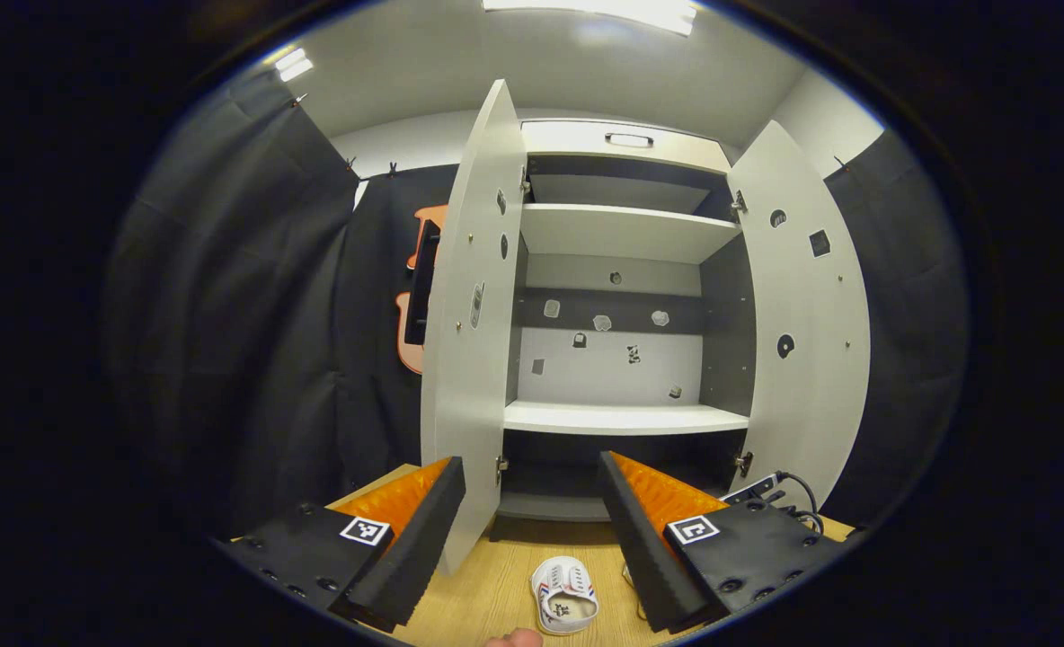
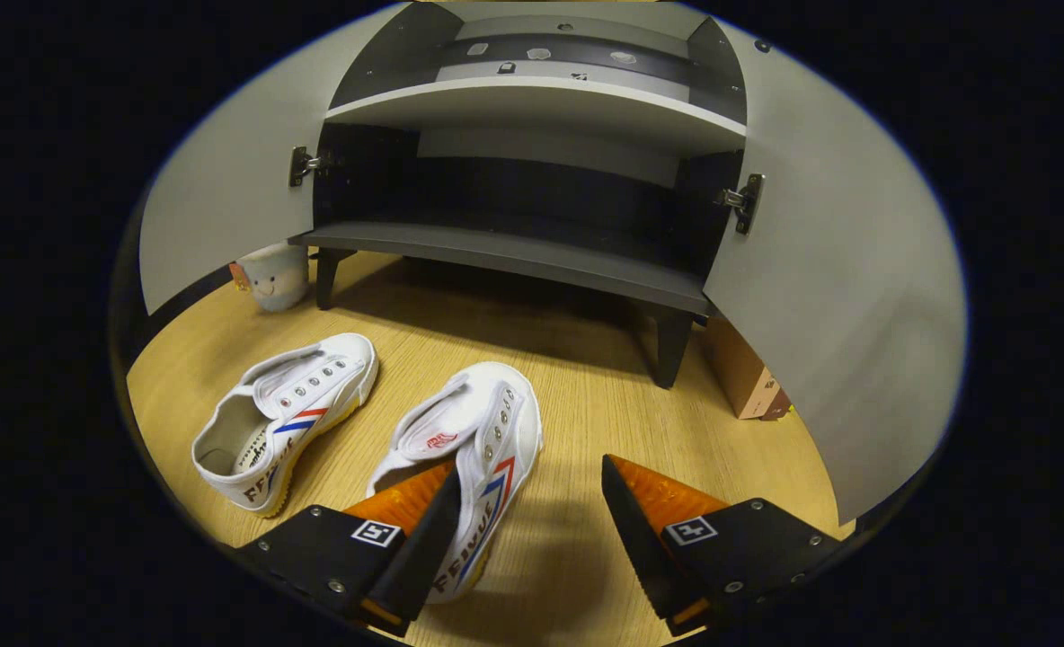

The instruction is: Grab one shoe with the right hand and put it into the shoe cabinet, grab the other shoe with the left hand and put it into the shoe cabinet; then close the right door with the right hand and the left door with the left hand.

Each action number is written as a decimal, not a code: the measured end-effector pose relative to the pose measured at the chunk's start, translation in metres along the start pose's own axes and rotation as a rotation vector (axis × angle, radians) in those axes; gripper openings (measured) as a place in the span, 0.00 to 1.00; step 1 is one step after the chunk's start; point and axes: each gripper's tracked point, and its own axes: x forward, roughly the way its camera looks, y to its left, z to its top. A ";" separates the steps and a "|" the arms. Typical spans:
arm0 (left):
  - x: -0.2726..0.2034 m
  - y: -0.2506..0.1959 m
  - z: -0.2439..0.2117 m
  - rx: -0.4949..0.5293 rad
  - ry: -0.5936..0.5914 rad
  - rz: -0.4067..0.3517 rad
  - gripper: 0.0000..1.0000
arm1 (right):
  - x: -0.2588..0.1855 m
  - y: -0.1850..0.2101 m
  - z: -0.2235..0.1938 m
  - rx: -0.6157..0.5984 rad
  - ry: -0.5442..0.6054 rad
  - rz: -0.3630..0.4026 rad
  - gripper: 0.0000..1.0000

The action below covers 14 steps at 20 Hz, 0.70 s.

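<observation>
a: so, where are the shoes?

b: both lie on the wooden floor (image 2: 586, 377) in front of the shoe cabinet (image 2: 514, 256). the nearer shoe (image 2: 478, 449) sits just ahead of the right claw (image 2: 527, 503), whose jaws stand wide with nothing between them; one finger overlaps the shoe's side in the right gripper view, though i cannot tell if it touches. the other shoe (image 2: 280, 418) lies beside it, farther to the left.

a: how will they handle?

b: canvas upper, rubber sole, so likely light and soft on top. i'd pinch across the heel collar or the side wall, where it's firmer.

a: and the left claw?

b: the left claw (image 1: 532, 521) is wide and empty too, held higher. its view takes in the upper shelves (image 1: 626, 232) and both open doors, left door (image 1: 469, 314) and right door (image 1: 806, 305), and one shoe from above. the right gripper view gives the low bottom shelf, a small plush toy (image 2: 271, 274) and a cardboard box (image 2: 743, 373).
</observation>
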 end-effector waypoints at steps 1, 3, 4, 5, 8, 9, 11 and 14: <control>0.000 0.000 0.000 0.001 0.002 -0.001 0.96 | 0.007 0.002 -0.001 -0.004 0.010 0.008 0.87; 0.000 0.002 -0.002 0.004 0.007 0.000 0.96 | 0.018 0.007 -0.003 -0.008 0.024 0.021 0.83; 0.000 0.004 -0.002 0.004 0.008 0.001 0.96 | 0.023 0.009 -0.002 -0.006 0.025 0.025 0.81; -0.001 0.004 -0.002 0.002 0.008 0.002 0.96 | 0.026 0.009 -0.004 0.003 0.035 0.022 0.75; 0.000 0.006 -0.004 0.002 0.016 0.001 0.96 | 0.030 0.022 -0.007 0.025 0.052 0.065 0.55; -0.001 0.007 -0.004 0.003 0.017 0.001 0.96 | 0.033 0.019 -0.007 0.006 0.039 0.056 0.45; -0.001 0.008 -0.004 0.008 0.016 0.003 0.96 | 0.035 0.004 -0.008 -0.024 0.039 0.000 0.28; 0.000 0.008 -0.004 0.009 0.013 0.004 0.96 | 0.034 0.002 -0.007 0.008 0.045 0.007 0.02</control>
